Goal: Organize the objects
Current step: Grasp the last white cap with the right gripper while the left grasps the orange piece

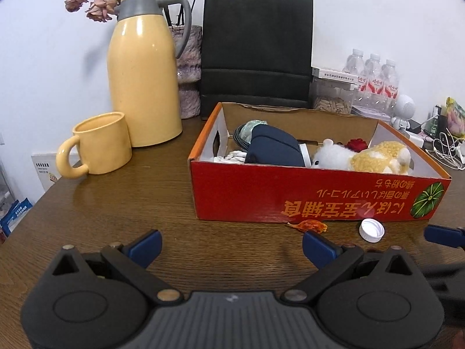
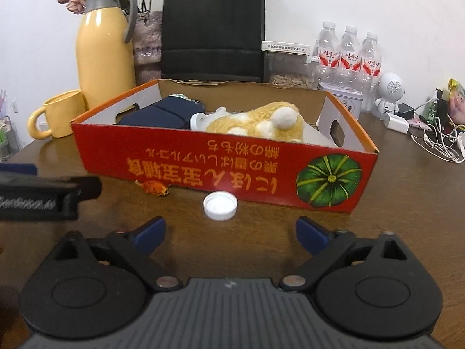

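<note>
Right gripper (image 2: 231, 234) & left gripper (image 1: 232, 244): jaws apart, empty. White bottle cap (image 2: 220, 205) at frame center, before red cardboard box (image 2: 186, 157). Likely light, rigid, slick; pinch across rim.

White cap (image 2: 220, 205), orange wrapper (image 2: 154, 188) beside red box (image 2: 203, 163).
</note>
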A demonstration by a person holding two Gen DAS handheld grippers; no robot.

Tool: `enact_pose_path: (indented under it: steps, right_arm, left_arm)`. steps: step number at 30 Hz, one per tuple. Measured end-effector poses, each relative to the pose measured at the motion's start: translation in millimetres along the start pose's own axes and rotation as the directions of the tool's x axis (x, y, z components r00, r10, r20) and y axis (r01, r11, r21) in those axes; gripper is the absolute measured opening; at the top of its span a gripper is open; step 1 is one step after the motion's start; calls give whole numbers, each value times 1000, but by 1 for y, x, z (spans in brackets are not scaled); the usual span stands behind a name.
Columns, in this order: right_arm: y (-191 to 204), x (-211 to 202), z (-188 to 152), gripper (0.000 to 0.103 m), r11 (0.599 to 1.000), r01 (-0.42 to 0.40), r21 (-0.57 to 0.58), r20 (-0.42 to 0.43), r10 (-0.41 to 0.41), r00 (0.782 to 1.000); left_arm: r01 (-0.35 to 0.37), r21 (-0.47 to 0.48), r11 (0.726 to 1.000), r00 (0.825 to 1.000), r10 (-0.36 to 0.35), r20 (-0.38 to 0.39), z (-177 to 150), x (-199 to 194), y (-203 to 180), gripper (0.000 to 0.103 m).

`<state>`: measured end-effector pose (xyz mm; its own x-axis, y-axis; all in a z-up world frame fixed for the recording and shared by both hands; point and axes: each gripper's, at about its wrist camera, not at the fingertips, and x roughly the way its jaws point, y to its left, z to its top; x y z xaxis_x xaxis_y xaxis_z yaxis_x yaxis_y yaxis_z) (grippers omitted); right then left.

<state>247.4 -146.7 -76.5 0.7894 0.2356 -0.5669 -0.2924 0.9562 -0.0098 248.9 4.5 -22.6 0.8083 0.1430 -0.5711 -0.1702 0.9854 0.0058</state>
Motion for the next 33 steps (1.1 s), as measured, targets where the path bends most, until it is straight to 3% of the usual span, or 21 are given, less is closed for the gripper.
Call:
enact_pose_path:
  steps: [4,5,6,7,14,17,23,30,33]
  right_arm:
    - [0,18,8,69,1000,9,25,-36,-8,999]
    - [0,22,9,58,999,6,34,-50,-5,999]
    - [-1,22,10,38,999,1,41,-44,0,999]
    - [-2,22,10,28,999,-14,46,-38,16,999]
    - [-9,2,7,29,997,-63,38,38,61,997]
    - [-16,-5,7,29,998,-57,24,61,55,997]
    - [-43,-12,6,29,999,-34,31,82,31,996]
    - [-60,-14,3,29,999,-37,35,85,34,996]
    - [-59,-15,3,29,999,-41,31,90,38,995]
  left_arm:
    - [-4,-10,1000,1000,4,-15,0,4,1,103]
    - [-5,-13,1000,1000,5,-18,0,5,1,103]
    - [-6,-15,1000,1000,5,-19,0,5,2,103]
    - [-7,-17,1000,1000,7,-19,0,6,1,103]
    - [-2,11,1000,1000,2,0,1,13,-13,103]
    - [20,29,999,1000,-20,-2,2,17,-28,103]
    - [-15,71,997,1000,16,-5,5,29,-61,103]
    - [-54,57,997,995,58,-82,9,52,-80,96]
    - [-35,31,999,996,38,-84,10,54,-81,90]
